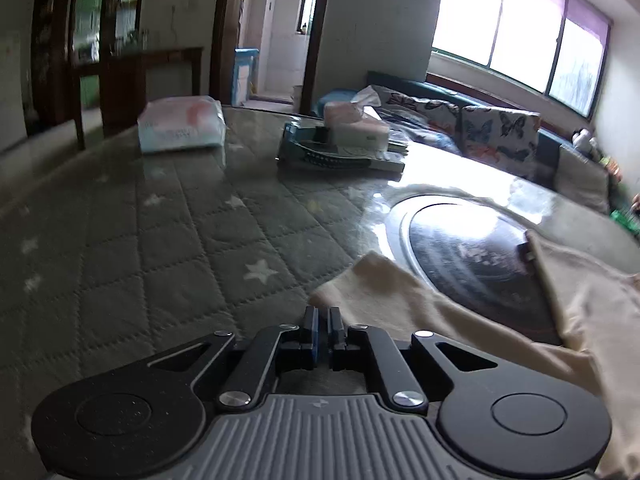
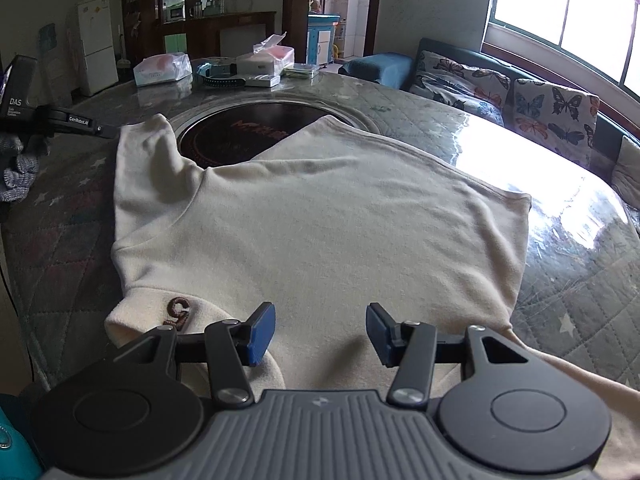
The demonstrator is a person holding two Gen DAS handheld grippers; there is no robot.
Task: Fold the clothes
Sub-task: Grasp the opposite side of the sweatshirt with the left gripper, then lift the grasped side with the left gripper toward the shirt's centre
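A cream sweater (image 2: pixel 320 220) lies flat on the quilted table (image 2: pixel 580 320), with a brown letter patch (image 2: pixel 179 312) on its near left sleeve. Its far left sleeve (image 2: pixel 148 152) points away across the rim of the dark round hotplate (image 2: pixel 240 132). My left gripper (image 1: pixel 323 314) is shut at the cuff end of that sleeve (image 1: pixel 380 288), and the cloth edge reaches into its tips. In the right wrist view the left gripper (image 2: pixel 114 133) meets the cuff from the left. My right gripper (image 2: pixel 320 332) hovers open over the sweater's near part, nothing between its blue pads (image 2: pixel 262 334).
At the table's far side lie a tissue pack (image 1: pixel 182 126), a tissue box (image 1: pixel 356 124) on a dark tray, and small boxes. A grey knitted cloth (image 2: pixel 20 168) sits at the left edge. A sofa with butterfly cushions (image 2: pixel 552 112) runs along the window side.
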